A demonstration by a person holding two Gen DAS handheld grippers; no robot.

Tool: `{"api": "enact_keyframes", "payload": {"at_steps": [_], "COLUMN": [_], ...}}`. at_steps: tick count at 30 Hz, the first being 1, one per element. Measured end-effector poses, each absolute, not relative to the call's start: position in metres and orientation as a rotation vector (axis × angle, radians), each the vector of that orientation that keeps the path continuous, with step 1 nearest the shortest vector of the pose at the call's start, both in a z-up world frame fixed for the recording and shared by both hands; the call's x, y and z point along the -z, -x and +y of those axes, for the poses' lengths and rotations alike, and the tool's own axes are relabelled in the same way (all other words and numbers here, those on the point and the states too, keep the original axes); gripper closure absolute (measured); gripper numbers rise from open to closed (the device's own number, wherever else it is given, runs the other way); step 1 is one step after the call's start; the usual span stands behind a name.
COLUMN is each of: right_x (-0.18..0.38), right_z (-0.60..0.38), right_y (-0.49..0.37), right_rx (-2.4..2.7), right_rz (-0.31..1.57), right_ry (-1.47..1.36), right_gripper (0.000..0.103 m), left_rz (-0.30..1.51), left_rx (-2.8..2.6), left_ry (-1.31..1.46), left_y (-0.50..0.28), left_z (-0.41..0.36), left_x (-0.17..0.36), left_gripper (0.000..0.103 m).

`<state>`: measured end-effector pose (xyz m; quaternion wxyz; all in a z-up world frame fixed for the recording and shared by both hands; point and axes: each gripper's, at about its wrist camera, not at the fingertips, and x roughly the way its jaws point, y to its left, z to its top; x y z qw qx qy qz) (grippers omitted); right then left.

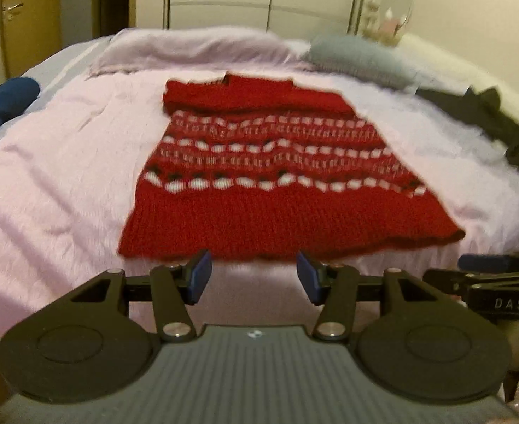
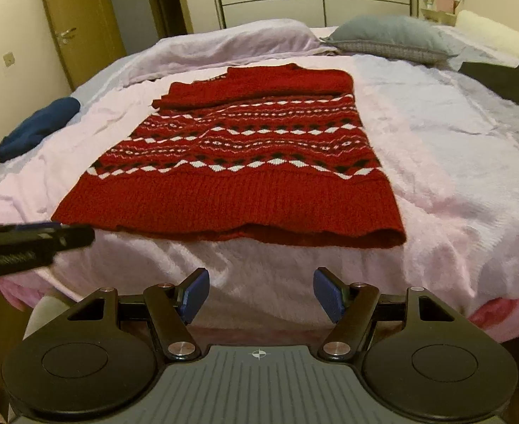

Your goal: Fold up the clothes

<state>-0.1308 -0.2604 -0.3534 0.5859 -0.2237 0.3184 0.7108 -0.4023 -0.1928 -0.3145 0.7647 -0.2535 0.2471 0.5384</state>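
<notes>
left wrist: left gripper [image 1: 254,275] spread wide, nothing between its jaws, just short of the red sweater [image 1: 270,173] hem; sweater flat on the pink blanket [image 1: 47,176] | right wrist: right gripper [image 2: 261,295] released, empty, near the sweater [image 2: 238,162] hem, not touching; blue garment [image 2: 36,127] far left

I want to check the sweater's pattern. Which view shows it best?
The right wrist view: the sweater is sharp there, its diamond bands clear. The left wrist view shows it whole too, but blurred.
</notes>
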Motion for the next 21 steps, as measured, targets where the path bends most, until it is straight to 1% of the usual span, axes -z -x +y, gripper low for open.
{"api": "enact_keyframes", "payload": {"at_steps": [2,5,8,12,17,20,21], "right_x": [0.356,0.358,0.371,0.396,0.433,0.447,0.449], "right_z": [-0.257,-0.251,-0.238,-0.213,-0.182,-0.173,-0.171], "right_y": [0.109,0.062,0.013,-0.03,-0.056,-0.063,-0.065], "right_rx": [-1.668,-1.65,-1.606,-1.559,-1.534,-1.511,-1.51], "right_rz": [0.755,0.818,0.94,1.109,1.33,1.419,1.437], "right_ry": [0.449,0.268,0.103,-0.053,-0.244,-0.332,-0.352], "right_gripper": [0.034,0.034,0.034,0.034,0.035,0.035,0.038], "left_rz": [0.483,0.419,0.385,0.345,0.243,0.178,0.152], "left_rx": [-1.167,-1.183,-1.218,-1.233,-1.146,-1.109,-1.092], "left_ry": [0.573,0.634,0.717,0.855,0.961,1.015,1.038], "left_y": [0.422,0.454,0.48,0.5,0.507,0.512,0.514], "left_z": [-0.181,-0.158,-0.13,-0.1,-0.077,-0.068,-0.067], "left_x": [0.313,0.316,0.327,0.352,0.375,0.387,0.39], "left_gripper": [0.054,0.054,0.053,0.052,0.053,0.054,0.054]}}
